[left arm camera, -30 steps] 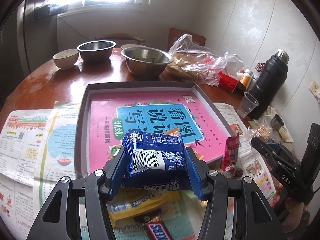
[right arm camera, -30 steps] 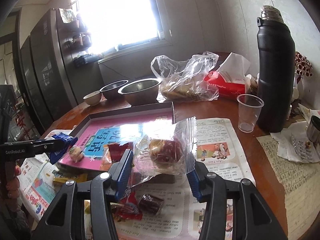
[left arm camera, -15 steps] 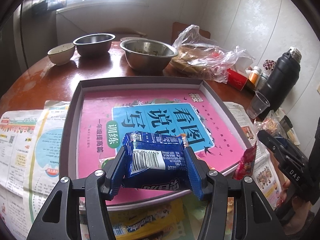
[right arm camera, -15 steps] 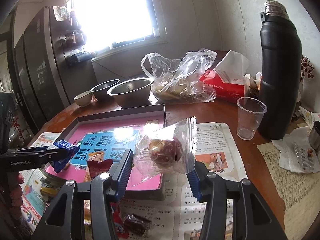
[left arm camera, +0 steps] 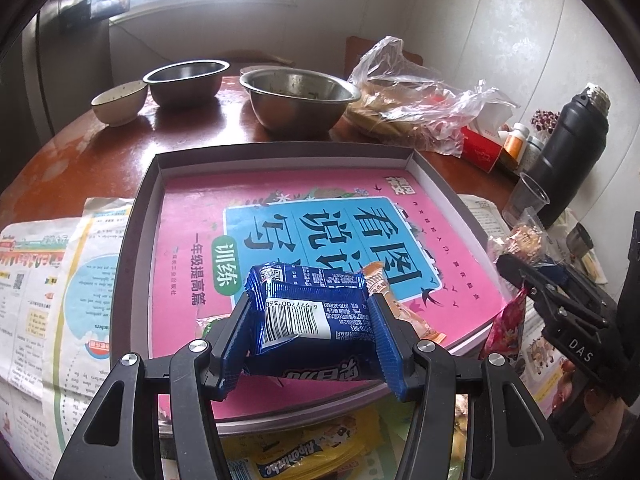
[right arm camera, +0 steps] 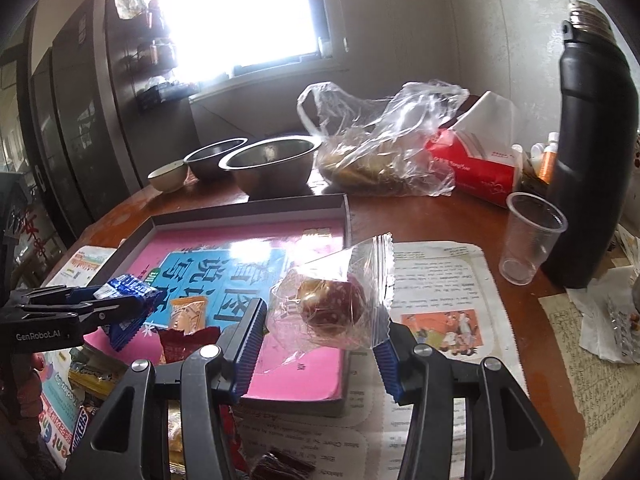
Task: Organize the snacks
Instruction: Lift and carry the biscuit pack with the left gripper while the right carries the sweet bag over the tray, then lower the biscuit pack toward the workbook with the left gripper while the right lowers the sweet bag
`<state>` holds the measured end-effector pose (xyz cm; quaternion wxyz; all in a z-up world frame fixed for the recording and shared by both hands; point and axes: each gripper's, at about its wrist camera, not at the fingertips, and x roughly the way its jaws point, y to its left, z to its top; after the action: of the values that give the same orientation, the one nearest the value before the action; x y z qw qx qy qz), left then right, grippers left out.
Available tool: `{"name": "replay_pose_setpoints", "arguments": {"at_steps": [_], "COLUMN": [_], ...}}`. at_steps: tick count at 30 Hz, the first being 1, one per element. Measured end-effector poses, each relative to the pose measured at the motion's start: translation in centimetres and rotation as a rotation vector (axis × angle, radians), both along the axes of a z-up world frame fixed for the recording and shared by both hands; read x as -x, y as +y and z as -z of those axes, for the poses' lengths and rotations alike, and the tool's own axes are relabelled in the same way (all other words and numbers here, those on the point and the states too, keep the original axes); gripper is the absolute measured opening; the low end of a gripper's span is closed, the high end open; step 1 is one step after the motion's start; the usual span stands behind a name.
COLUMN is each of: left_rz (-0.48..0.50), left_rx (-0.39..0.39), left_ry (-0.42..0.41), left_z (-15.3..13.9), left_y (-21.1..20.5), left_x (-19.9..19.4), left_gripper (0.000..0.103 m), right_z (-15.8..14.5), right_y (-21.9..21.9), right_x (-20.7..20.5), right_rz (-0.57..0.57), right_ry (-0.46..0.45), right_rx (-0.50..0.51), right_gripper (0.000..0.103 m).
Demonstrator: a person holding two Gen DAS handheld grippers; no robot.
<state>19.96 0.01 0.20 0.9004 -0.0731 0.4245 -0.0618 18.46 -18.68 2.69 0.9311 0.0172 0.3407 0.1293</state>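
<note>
Left gripper [left arm camera: 314, 338] pinches the blue snack packet [left arm camera: 312, 312] across its width, barcode side up, holding it above the near edge of the grey tray [left arm camera: 140, 208]. Likely carried there to drop into the tray with the other snacks.

Right gripper [right arm camera: 320, 340] has its blue pads against the sides of a clear zip bag [right arm camera: 340, 300] with a round reddish-brown snack inside, pinching it, bag lifted above the tray's near right corner. Grip on the thin film looks loose; the bag could slip or swing.

Tray holds a pink book cover as liner, plus an orange wrapped snack [right arm camera: 187, 314] lying flat near the middle and a dark red wrapper [right arm camera: 180, 344] at the near edge; whether the red one is fully inside I cannot tell. Most of the tray floor is bare.

Loose snacks outside the tray on the newspaper [left arm camera: 44, 280]: a yellow packet [left arm camera: 296, 456] near the left gripper, a dark wrapped piece [right arm camera: 280, 466] near the right.

Two steel bowls [left arm camera: 298, 98] and a small ceramic bowl [left arm camera: 118, 102] stand far across the table; contents unclear. Clear plastic cup [right arm camera: 530, 236] on the right looks empty, just beside the black flask [right arm camera: 592, 140].
</note>
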Motion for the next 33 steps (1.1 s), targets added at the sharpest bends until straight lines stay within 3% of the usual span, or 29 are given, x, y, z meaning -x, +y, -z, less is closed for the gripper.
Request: {"name": "replay_pose_setpoints", "arguments": {"at_steps": [16,33], "left_rz": [0.004,0.012], "left_rx": [0.001,0.011], "left_ry": [0.005,0.006], "left_z": [0.2,0.2], "left_y": [-0.2,-0.6], "left_x": [0.0,0.1], "left_gripper": [0.058,0.058], "right_z": [1.4,1.9], "right_y": [2.5,2.3], "right_x": [-0.6,-0.7], "right_rz": [-0.073,-0.069], "right_ry": [0.064,0.086], "right_rx": [0.020,0.015], "right_gripper": [0.052,0.052]}}
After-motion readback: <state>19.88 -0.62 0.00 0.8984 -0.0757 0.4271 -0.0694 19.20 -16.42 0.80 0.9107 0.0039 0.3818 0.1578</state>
